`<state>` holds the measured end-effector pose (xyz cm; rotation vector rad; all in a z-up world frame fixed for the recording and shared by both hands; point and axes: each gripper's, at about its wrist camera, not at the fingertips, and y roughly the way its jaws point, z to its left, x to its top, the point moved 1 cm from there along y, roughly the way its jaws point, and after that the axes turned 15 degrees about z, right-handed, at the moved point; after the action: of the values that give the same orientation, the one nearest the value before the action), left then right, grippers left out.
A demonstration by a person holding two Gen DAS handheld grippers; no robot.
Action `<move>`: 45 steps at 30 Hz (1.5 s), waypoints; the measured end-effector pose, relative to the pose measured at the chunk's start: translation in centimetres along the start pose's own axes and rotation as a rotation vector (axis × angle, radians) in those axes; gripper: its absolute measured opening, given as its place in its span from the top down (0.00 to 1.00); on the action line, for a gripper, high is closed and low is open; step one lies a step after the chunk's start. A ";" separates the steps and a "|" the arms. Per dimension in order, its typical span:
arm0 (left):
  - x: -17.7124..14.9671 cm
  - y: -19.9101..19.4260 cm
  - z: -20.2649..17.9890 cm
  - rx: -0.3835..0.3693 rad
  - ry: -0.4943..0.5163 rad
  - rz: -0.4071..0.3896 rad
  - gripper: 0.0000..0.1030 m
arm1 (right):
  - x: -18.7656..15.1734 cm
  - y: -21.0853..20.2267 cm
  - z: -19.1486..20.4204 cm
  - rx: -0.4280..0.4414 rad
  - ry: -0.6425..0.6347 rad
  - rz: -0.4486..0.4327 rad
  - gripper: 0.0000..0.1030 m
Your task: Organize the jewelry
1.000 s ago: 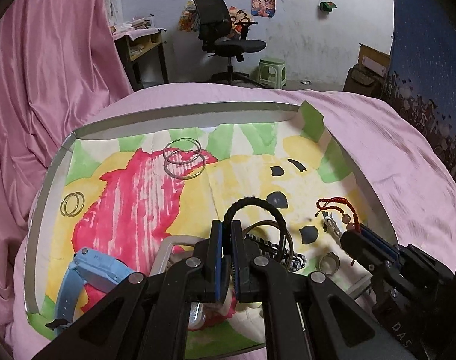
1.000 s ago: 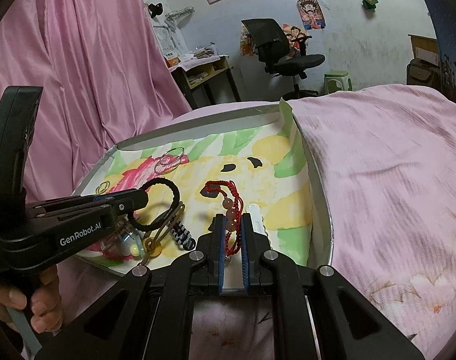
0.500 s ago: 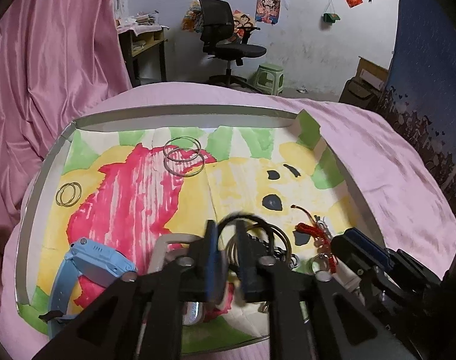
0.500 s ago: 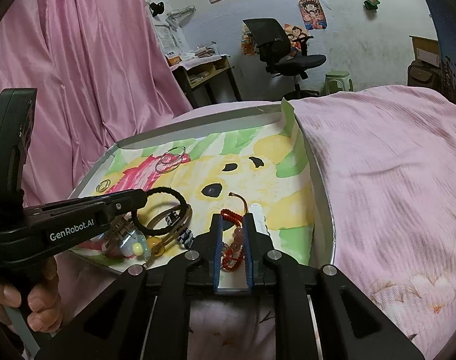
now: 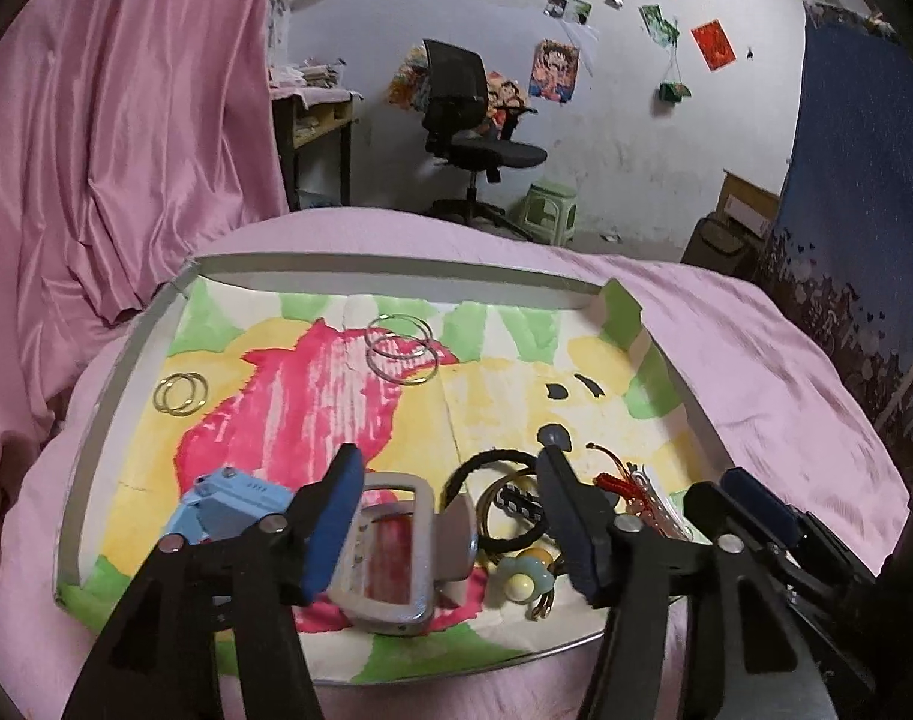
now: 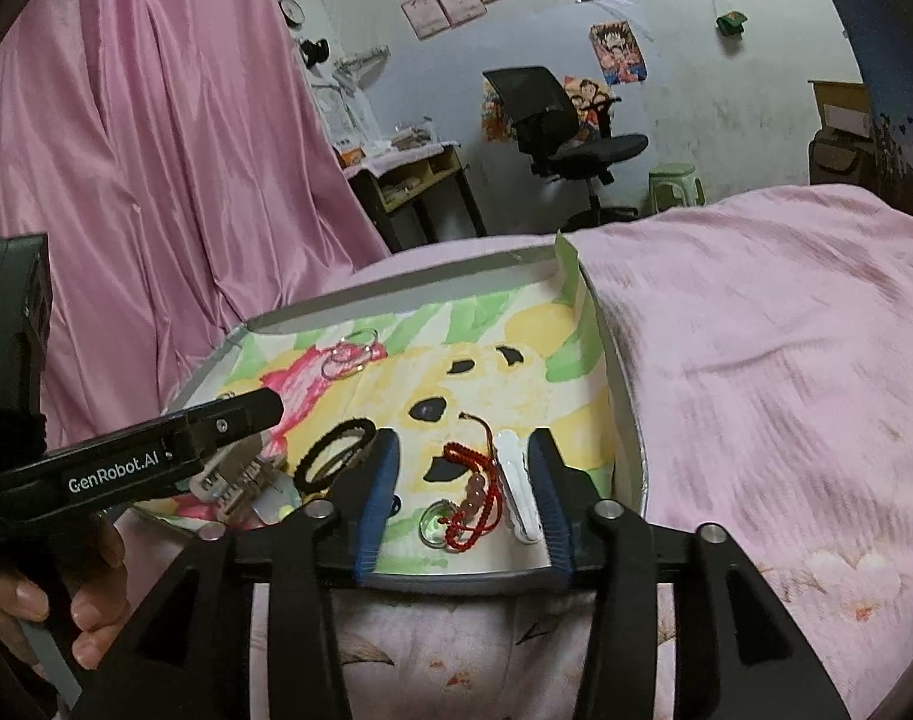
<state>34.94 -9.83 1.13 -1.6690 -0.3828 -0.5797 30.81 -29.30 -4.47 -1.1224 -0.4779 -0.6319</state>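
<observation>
A painted paper lines the grey tray (image 5: 126, 360) on the pink bedding. My left gripper (image 5: 449, 462) has its jaws opening above a grey watch (image 5: 396, 546) and a black hair tie (image 5: 498, 498), touching neither. A blue watch (image 5: 216, 510) lies to its left. In the right wrist view, my right gripper (image 6: 463, 444) also has its jaws opening. The red bead bracelet (image 6: 474, 498) lies loose on the tray between its fingers, next to a white clip (image 6: 516, 492) and a silver ring (image 6: 435, 519). The black hair tie (image 6: 336, 453) rests beside the left gripper (image 6: 234, 420).
Silver hoops (image 5: 399, 348) and a pair of gold rings (image 5: 180, 393) lie in the far half of the tray. A flower hair clip (image 5: 522, 576) sits near the front rim. A hand (image 6: 66, 600) holds the left gripper. A pink curtain (image 5: 96, 150) hangs at left.
Both grippers went from shut to open. The left one let go of the black hair tie and the right one let go of the red bracelet; both now lie on the tray.
</observation>
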 end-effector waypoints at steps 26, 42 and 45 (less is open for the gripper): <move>-5.1 -9.1 3.3 0.086 -0.072 -0.237 0.04 | -0.7 -7.9 3.1 0.004 -0.099 -0.196 0.06; -9.3 -14.0 4.5 0.109 -0.067 -0.317 0.00 | -4.2 -12.6 5.7 0.014 -0.153 -0.218 0.01; -10.2 -14.4 4.5 0.119 -0.054 -0.322 0.00 | -4.8 -13.4 6.0 0.016 -0.158 -0.222 0.01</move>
<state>19.39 -2.15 6.55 -1.5211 -0.7199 -0.7345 17.95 -26.53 3.62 -1.1178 -0.7497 -0.7335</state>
